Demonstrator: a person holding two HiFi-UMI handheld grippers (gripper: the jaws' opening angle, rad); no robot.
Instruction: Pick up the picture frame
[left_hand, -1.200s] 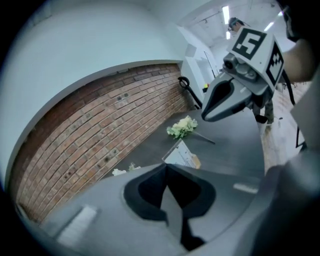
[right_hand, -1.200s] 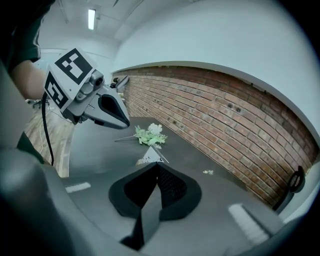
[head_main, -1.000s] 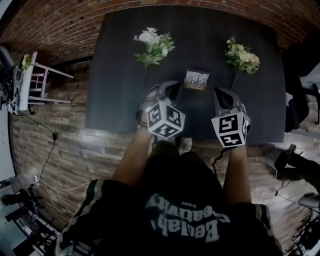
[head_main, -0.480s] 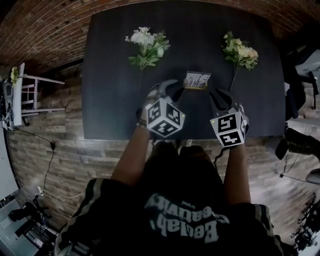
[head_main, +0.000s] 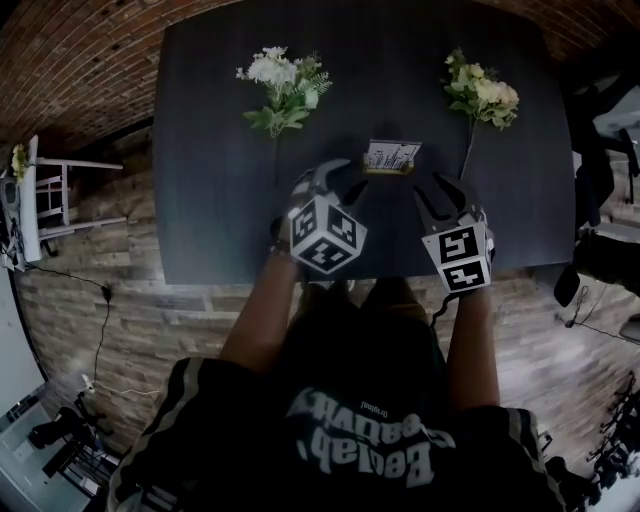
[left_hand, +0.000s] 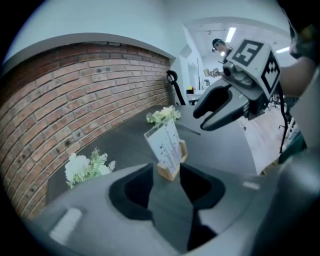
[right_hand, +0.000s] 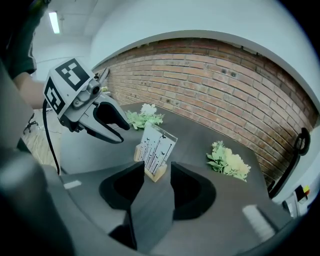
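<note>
Both jaw pairs, left gripper (head_main: 340, 178) and right gripper (head_main: 440, 190), just opening, empty; picture frame (left_hand: 167, 145) just ahead. Only head view shows table (head_main: 220, 265) edge behind them.

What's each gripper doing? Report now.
Left gripper: open, jaws have just been opening, nothing between them.
Right gripper: open, jaws have just been opening, nothing between them.
</note>
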